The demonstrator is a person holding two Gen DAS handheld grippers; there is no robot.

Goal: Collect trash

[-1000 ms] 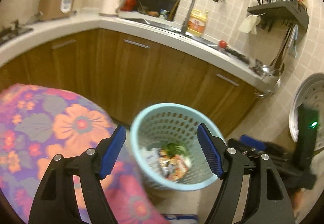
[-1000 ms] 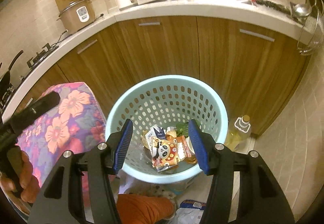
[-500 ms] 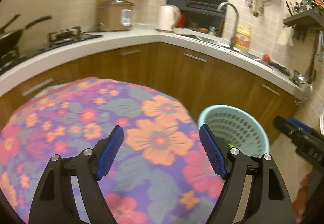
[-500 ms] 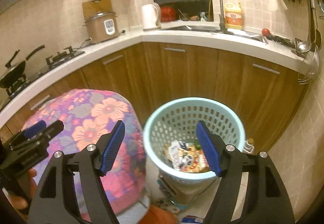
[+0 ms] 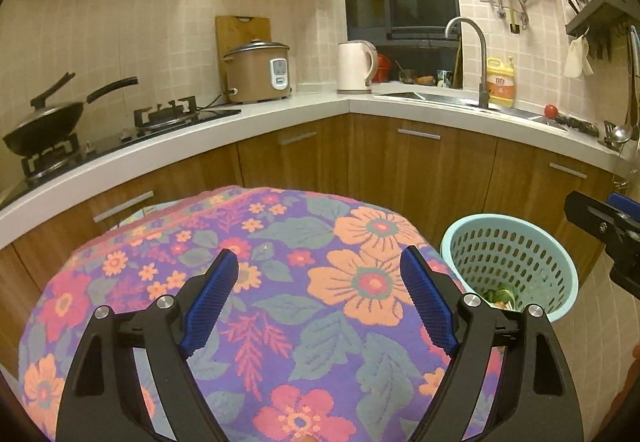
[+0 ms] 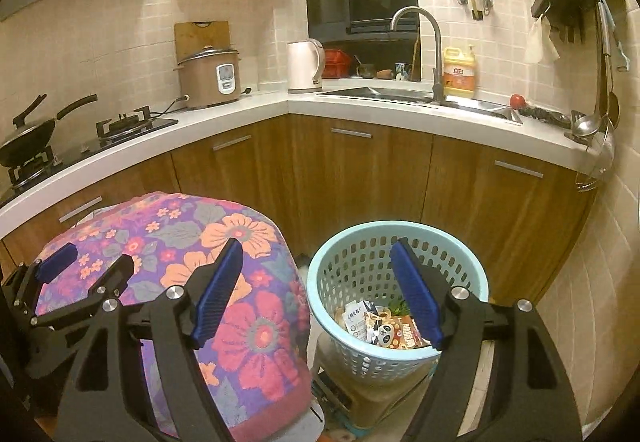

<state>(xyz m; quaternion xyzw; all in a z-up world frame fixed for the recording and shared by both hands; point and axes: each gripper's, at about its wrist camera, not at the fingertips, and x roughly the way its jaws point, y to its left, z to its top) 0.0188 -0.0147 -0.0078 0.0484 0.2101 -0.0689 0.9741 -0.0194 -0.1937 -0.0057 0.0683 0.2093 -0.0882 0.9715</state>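
Note:
A light blue perforated basket (image 6: 360, 254) stands on the floor beside a round table under a floral cloth (image 6: 180, 226). Snack wrappers and green scraps (image 6: 384, 326) lie in it. My right gripper (image 6: 317, 248) hovers near the basket's left rim, its jaws opening with nothing between them. My left gripper (image 5: 318, 258) hangs over the floral cloth (image 5: 280, 226), its jaws also opening and empty. In the left wrist view the basket (image 5: 508, 242) sits at the right, with the right gripper (image 5: 600, 208) beyond it. The left gripper (image 6: 94, 260) shows at the left of the right wrist view.
Wooden cabinets (image 6: 352, 178) under a white counter (image 6: 304, 106) curve behind the table and basket. On the counter are a wok (image 5: 44, 126), rice cooker (image 5: 258, 70), kettle (image 5: 354, 66), sink tap (image 5: 468, 54) and yellow bottle (image 5: 500, 86). The basket rests on a low stool (image 6: 360, 390).
Both views have lifted and drawn back from the basket. The left gripper swung left from above the basket to above the floral cloth. Both pairs of jaws stand wider.

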